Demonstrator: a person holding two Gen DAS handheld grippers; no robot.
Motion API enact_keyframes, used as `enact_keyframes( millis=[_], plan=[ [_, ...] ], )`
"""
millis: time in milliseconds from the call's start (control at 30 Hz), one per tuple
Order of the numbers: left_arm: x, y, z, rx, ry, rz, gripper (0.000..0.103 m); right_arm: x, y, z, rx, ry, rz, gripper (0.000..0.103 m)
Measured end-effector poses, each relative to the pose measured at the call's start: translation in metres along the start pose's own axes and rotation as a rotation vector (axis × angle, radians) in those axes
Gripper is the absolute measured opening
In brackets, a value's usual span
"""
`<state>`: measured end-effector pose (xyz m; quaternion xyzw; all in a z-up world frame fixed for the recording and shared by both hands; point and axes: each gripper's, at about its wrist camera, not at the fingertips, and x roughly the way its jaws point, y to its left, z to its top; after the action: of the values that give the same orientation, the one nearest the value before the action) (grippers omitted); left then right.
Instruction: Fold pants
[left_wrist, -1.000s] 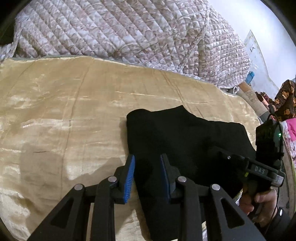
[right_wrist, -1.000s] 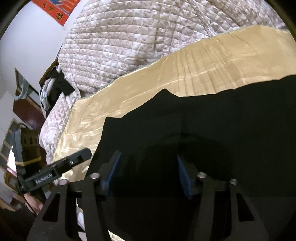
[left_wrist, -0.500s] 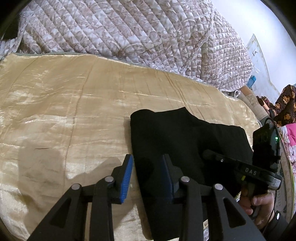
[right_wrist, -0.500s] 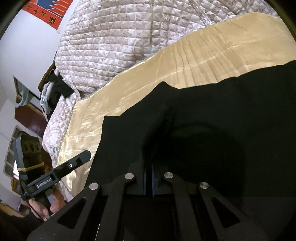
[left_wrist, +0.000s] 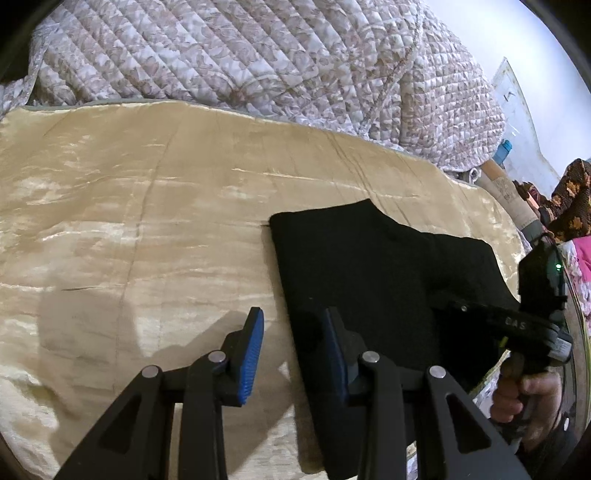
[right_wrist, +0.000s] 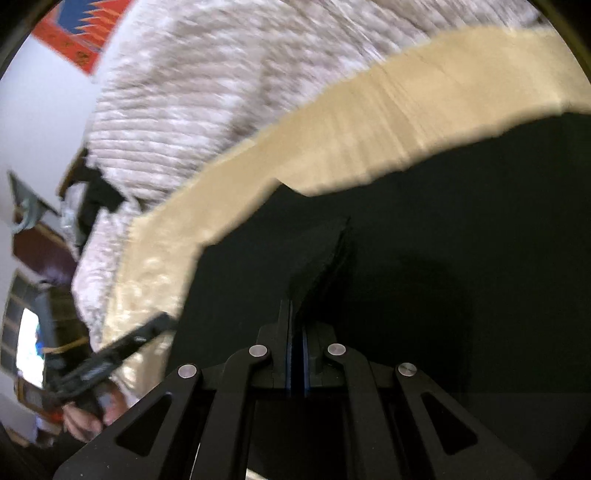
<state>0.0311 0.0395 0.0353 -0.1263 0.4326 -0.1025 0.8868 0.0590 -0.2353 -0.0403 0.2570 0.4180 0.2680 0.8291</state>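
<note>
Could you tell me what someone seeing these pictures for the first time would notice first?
The black pants stand out most, lying dark on the shiny golden bedspread, with a quilted blanket heaped behind. In the right wrist view the right claw is shut on a raised ridge of the pants. The left claw is open over their near left edge.

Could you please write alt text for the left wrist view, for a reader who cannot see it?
The open left gripper, with blue pads, hovers over the left edge of black pants lying on a golden satin bedspread. A quilted blanket is heaped behind, and the right gripper reaches over the pants from the right, its fingertips lost against the black cloth.
</note>
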Motion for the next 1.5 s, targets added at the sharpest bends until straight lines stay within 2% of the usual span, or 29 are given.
enact_keyframes(
  millis=[167, 300, 400, 500, 567, 700, 767, 833, 933, 1033, 1167, 1267, 1333, 1367, 1433, 1500],
  plan=[
    [-0.002, -0.007, -0.002, 0.032, 0.003, -0.021, 0.036, -0.008, 0.012, 0.002, -0.048, -0.052, -0.020, 0.003],
    [-0.003, -0.009, -0.002, 0.038, 0.001, -0.031, 0.036, -0.001, 0.006, 0.000, -0.042, -0.030, -0.067, 0.003],
    [-0.003, -0.010, -0.003, 0.044, 0.002, -0.036, 0.036, -0.011, 0.006, 0.002, -0.056, -0.087, -0.143, 0.007],
    [-0.003, -0.014, -0.003, 0.056, -0.004, -0.034, 0.036, -0.028, 0.018, 0.005, -0.152, -0.191, -0.265, 0.008],
    [-0.004, -0.018, -0.004, 0.078, -0.012, -0.044, 0.036, -0.030, 0.026, 0.004, -0.194, -0.209, -0.246, 0.008],
    [-0.002, -0.029, -0.009, 0.120, -0.002, -0.089, 0.036, -0.013, 0.033, 0.001, -0.251, -0.151, -0.222, 0.008],
    [0.005, -0.034, -0.013, 0.139, 0.039, -0.118, 0.036, 0.005, 0.028, 0.000, -0.259, -0.073, -0.264, 0.008],
    [0.007, -0.038, -0.017, 0.156, 0.036, -0.104, 0.036, 0.004, 0.025, -0.001, -0.244, -0.097, -0.255, 0.008],
    [0.005, -0.040, -0.017, 0.165, 0.031, -0.106, 0.038, -0.003, 0.026, 0.000, -0.246, -0.129, -0.288, 0.011],
    [0.004, -0.039, -0.017, 0.156, 0.024, -0.103, 0.038, -0.007, 0.033, -0.005, -0.255, -0.128, -0.268, 0.014],
    [0.001, -0.046, -0.020, 0.187, -0.001, -0.073, 0.038, -0.010, 0.055, -0.022, -0.372, -0.135, -0.271, 0.017],
    [-0.008, -0.051, -0.021, 0.216, -0.049, -0.067, 0.039, -0.006, 0.070, -0.038, -0.457, -0.101, -0.263, 0.019],
    [-0.006, -0.052, -0.023, 0.226, -0.046, -0.062, 0.042, -0.001, 0.073, -0.049, -0.492, -0.068, -0.272, 0.025],
    [-0.004, -0.052, -0.025, 0.224, -0.033, -0.064, 0.042, 0.002, 0.072, -0.055, -0.510, -0.048, -0.282, 0.031],
    [0.002, -0.052, -0.030, 0.225, -0.007, -0.055, 0.042, -0.001, 0.072, -0.066, -0.553, -0.064, -0.282, 0.044],
    [0.000, -0.056, -0.033, 0.251, -0.022, -0.042, 0.042, -0.005, 0.071, -0.072, -0.585, -0.061, -0.307, 0.054]
  ],
)
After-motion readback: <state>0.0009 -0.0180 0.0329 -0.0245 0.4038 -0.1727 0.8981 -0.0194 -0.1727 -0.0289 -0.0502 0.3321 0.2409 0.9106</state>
